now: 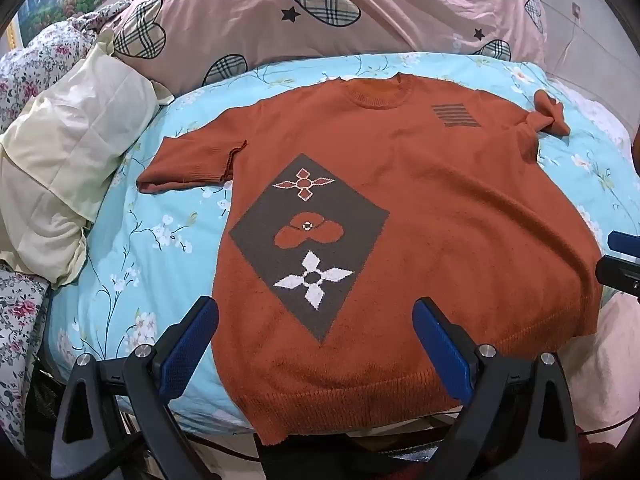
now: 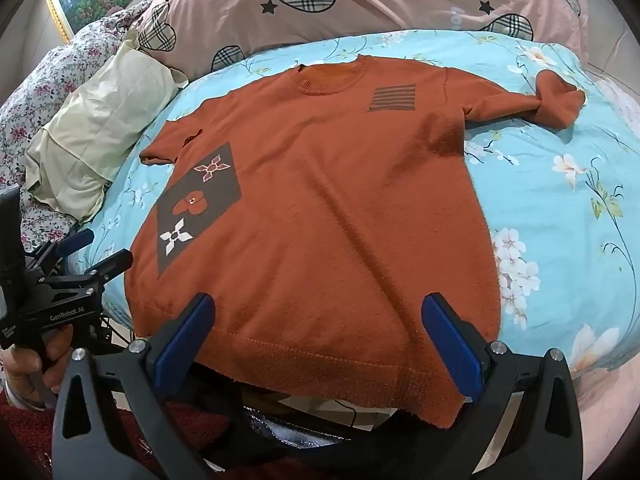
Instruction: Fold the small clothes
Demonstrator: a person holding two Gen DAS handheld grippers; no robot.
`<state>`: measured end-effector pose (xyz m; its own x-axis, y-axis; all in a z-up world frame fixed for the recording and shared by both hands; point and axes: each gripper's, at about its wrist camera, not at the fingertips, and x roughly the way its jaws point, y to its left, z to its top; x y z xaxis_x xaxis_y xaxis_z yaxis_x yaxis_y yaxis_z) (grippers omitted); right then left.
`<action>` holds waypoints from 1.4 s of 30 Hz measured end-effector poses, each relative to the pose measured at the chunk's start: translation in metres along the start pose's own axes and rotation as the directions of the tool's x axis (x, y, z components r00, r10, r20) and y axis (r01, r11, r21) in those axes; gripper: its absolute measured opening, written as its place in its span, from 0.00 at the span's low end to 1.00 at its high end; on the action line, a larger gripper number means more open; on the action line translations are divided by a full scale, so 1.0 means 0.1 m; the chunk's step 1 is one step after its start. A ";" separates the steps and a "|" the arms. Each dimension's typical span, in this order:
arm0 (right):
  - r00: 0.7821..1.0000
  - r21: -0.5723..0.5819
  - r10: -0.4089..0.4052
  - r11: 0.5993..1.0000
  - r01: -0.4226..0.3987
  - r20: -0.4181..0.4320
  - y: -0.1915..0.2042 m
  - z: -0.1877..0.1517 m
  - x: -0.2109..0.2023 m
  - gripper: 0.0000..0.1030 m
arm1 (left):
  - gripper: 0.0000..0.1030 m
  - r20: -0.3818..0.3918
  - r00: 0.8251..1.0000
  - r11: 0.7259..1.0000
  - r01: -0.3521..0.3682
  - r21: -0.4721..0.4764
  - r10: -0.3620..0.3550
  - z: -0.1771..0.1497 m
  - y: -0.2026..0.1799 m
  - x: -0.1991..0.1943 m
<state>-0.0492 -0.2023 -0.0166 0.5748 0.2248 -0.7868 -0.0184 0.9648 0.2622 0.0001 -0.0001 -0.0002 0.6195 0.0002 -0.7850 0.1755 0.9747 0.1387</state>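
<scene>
A small rust-orange knit sweater (image 1: 440, 208) lies spread flat, front up, on a light blue floral bedspread (image 1: 152, 264). It has a grey diamond patch with flower shapes (image 1: 308, 240) and a striped chest patch (image 1: 456, 116). Its left sleeve (image 1: 188, 164) lies flat; its right sleeve (image 1: 550, 118) is bunched. My left gripper (image 1: 316, 336) is open above the hem's left part, empty. My right gripper (image 2: 318, 332) is open above the sweater's (image 2: 320, 200) hem, empty. The left gripper also shows at the right wrist view's left edge (image 2: 96, 252).
A cream pillow (image 1: 68, 160) lies left of the sweater. A pink quilt with plaid hearts (image 1: 320, 8) is piled behind it. A floral cover (image 1: 24, 320) lies at far left. The sweater's hem hangs over the bed's near edge (image 2: 360, 396).
</scene>
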 end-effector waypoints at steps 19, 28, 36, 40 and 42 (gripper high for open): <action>1.000 0.004 0.012 1.000 -0.012 -0.010 0.04 0.02 0.04 1.00 | 0.95 -0.003 1.000 1.000 0.003 0.008 -0.003 0.00 -0.02 0.08; 1.000 -0.008 -0.005 1.000 0.005 -0.018 0.03 0.03 0.06 1.00 | 0.95 0.001 1.000 1.000 -0.001 0.012 0.001 0.01 -0.02 0.09; 0.999 0.001 -0.008 1.000 0.008 -0.044 0.03 0.06 0.09 1.00 | 0.95 0.000 1.000 1.000 0.009 0.013 -0.009 0.04 -0.02 0.14; 1.000 0.009 0.023 1.000 -0.023 0.005 0.01 0.06 0.10 1.00 | 0.95 0.014 1.000 1.000 0.010 0.013 -0.010 0.06 -0.03 0.16; 1.000 0.008 0.018 1.000 -0.018 -0.010 0.01 0.07 0.12 1.00 | 0.95 0.017 1.000 1.000 0.008 0.014 -0.008 0.07 -0.04 0.17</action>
<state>-0.0372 -0.1995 -0.0219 0.5663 0.2438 -0.7873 -0.0222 0.9594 0.2812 0.0157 -0.0054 -0.0099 0.6308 -0.0118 -0.7759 0.1909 0.9715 0.1405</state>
